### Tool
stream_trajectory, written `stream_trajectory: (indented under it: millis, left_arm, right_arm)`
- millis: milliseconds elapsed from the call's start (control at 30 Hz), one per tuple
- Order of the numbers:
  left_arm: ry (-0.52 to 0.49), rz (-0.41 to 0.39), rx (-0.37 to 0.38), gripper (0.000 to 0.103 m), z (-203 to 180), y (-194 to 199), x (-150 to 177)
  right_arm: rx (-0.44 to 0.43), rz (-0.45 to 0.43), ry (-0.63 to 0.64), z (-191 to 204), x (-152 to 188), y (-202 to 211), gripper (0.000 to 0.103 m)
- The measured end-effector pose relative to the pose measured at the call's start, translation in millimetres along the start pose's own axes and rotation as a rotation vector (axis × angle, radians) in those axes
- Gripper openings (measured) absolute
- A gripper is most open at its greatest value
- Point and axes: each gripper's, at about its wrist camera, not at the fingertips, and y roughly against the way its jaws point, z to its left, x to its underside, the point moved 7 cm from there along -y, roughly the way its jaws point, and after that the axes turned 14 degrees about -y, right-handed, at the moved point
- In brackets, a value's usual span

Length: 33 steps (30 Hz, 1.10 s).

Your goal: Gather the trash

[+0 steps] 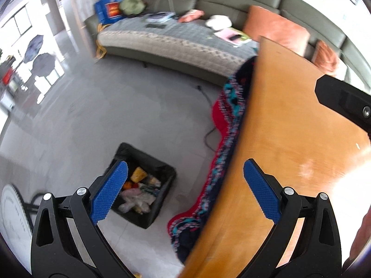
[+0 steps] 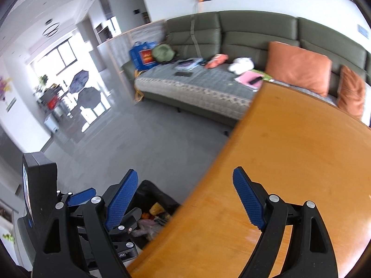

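A black bin [image 1: 162, 169] lined with a dark bag stands on the grey floor, left of the wooden table [image 1: 289, 150]. It holds yellow, orange and white scraps of trash [image 1: 136, 194]. My left gripper [image 1: 185, 187] hangs open above the bin and the table's edge, with nothing between its blue pads. My right gripper [image 2: 186, 199] is open too and holds nothing, straddling the table's edge [image 2: 204, 185]. In the right wrist view the bin [image 2: 160, 199] is half hidden by the table and by the left tool's black body [image 2: 39, 185].
A bright patterned rug [image 1: 222, 139] lies under the table, with a dark cable [image 1: 208, 134] beside it. A grey-green sofa [image 2: 231, 37] with orange cushions [image 2: 299, 67], bags and loose items runs along the far wall. A white round object [image 1: 11, 210] sits at the lower left.
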Motion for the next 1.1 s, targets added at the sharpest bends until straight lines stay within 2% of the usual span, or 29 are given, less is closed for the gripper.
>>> stream_trajectory:
  millis: [300, 633, 867, 1100]
  left_arm:
    - [-0.173, -0.023, 0.102, 0.097, -113, -2, -22]
    - [-0.329, -0.028, 0.169, 0.097, -221, -18, -18]
    - [-0.371, -0.038, 0.174, 0.097, -263, -30, -4]
    - [-0.385, -0.033, 0.155, 0.097, -283, -34, 27]
  right_arm:
    - [0.126, -0.051, -0.125, -115, 15, 44, 0.084]
    - [0.289, -0.092, -0.249, -247, 62, 85, 0.085]
    - [0.358, -0.080, -0.295, -305, 116, 91, 0.085]
    - [0.384, -0.068, -0.336, -336, 150, 89, 0.085]
